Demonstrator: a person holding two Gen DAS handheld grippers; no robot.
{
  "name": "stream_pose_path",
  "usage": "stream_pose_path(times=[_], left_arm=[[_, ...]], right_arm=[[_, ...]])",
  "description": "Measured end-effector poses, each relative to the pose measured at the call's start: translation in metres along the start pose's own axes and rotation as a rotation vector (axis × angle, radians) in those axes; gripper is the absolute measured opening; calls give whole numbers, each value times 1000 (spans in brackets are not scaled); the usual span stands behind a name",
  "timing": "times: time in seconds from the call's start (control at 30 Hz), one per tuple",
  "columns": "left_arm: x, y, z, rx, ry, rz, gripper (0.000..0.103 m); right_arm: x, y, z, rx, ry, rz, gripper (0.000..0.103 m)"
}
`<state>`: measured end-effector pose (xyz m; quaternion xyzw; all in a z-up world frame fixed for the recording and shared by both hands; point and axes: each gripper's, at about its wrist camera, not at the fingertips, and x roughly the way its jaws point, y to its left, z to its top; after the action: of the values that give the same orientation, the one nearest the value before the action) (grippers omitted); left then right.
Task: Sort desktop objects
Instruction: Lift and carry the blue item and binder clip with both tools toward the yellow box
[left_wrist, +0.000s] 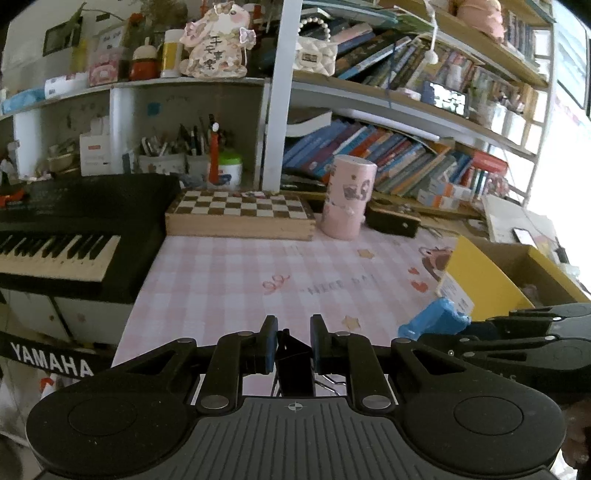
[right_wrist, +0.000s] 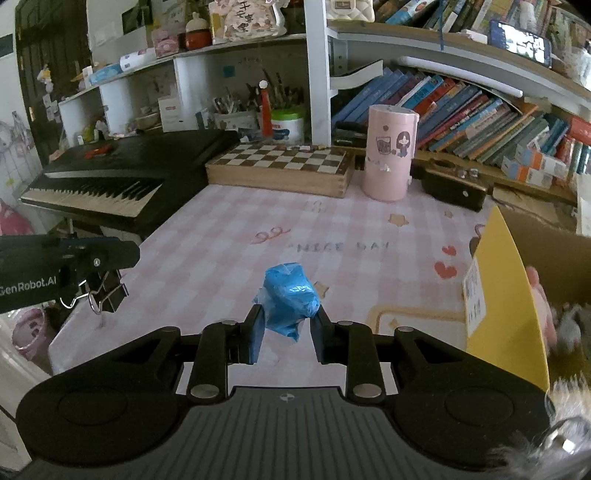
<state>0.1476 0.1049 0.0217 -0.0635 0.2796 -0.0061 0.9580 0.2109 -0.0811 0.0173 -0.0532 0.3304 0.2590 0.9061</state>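
My left gripper is shut on a black binder clip and holds it above the near edge of the pink checked tablecloth. The clip also shows in the right wrist view, hanging from the left gripper's fingers with its wire handles down. My right gripper is shut on a crumpled blue plastic bag, held above the cloth. That bag also shows in the left wrist view, low on the right.
A yellow cardboard box stands open at the right, soft items inside. A wooden chessboard box, a pink cylinder and a black case stand at the back. A black keyboard lies at the left. Bookshelves stand behind.
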Motion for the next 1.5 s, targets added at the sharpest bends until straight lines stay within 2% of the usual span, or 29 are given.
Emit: stream_pose_path(times=[0.43,0.77,1.27,1.5], left_arm=[[-54,7,-37,28,37,-66,17],[-80,-9,-62,90,62,-143,17],[-80,-56,-75,223,103,-315,17],[-76,-77,-76,266,110,-362,17]], right_arm=[[-48,45,-52,67,22,-24,25],[-82,62,-90,115,28,-65,25],[-125,48,-130,243,30,-205,25],[-136,32,-143,292,28,-250,25]])
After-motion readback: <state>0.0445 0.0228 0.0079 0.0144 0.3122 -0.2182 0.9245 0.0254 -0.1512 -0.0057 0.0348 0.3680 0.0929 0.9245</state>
